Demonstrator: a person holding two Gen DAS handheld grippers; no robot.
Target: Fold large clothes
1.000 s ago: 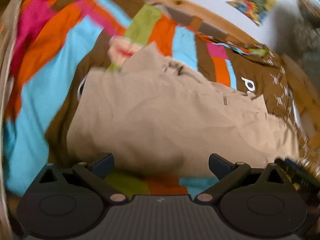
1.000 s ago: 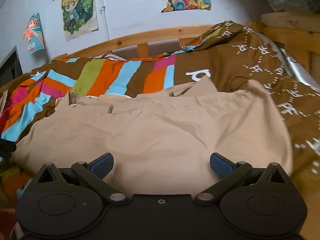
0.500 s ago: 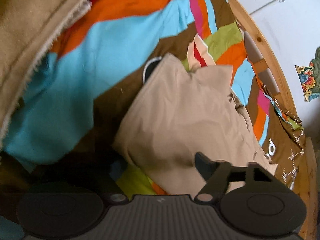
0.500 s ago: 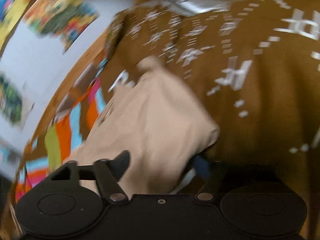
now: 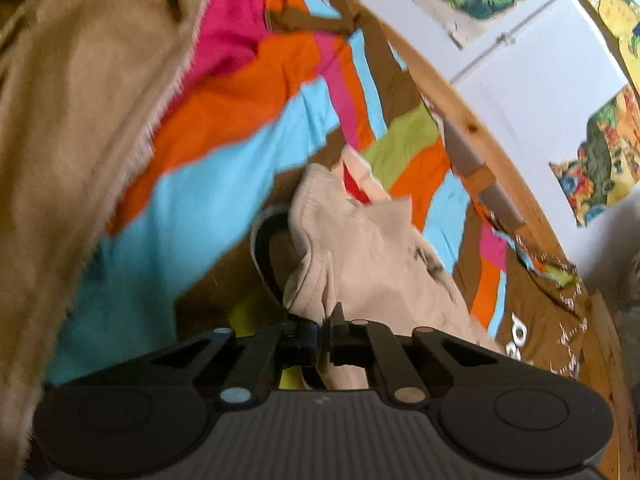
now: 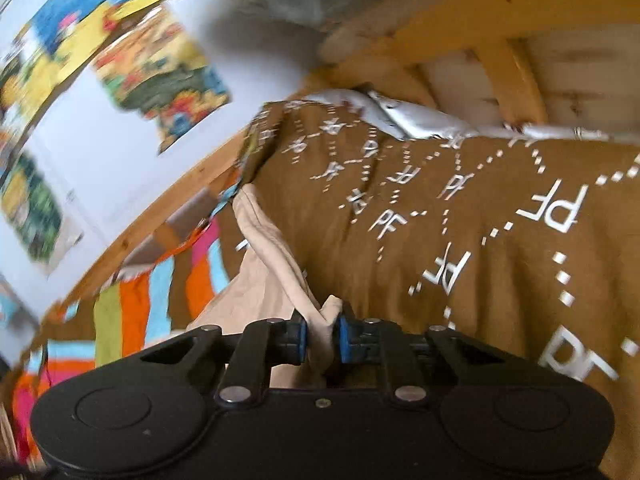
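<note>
Two claws of mine are squeezed tight on the beige garment (image 5: pixel 372 256), each pinching a bunch of its cloth. My left claw (image 5: pixel 325 340) and right claw (image 6: pixel 320 336) hold it over the striped bedspread (image 5: pixel 224 176), near the wooden bed rail (image 5: pixel 472 120).

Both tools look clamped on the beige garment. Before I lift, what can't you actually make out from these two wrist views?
- Left wrist view: how much of the beige garment the left tool has pinched; its own body covers the near edge.
- Left wrist view: what the black curved thing beside the garment is; the cloth covers part of it.
- Right wrist view: the garment's far side, out of view beyond the right tool; posters are motion-blurred.
</note>
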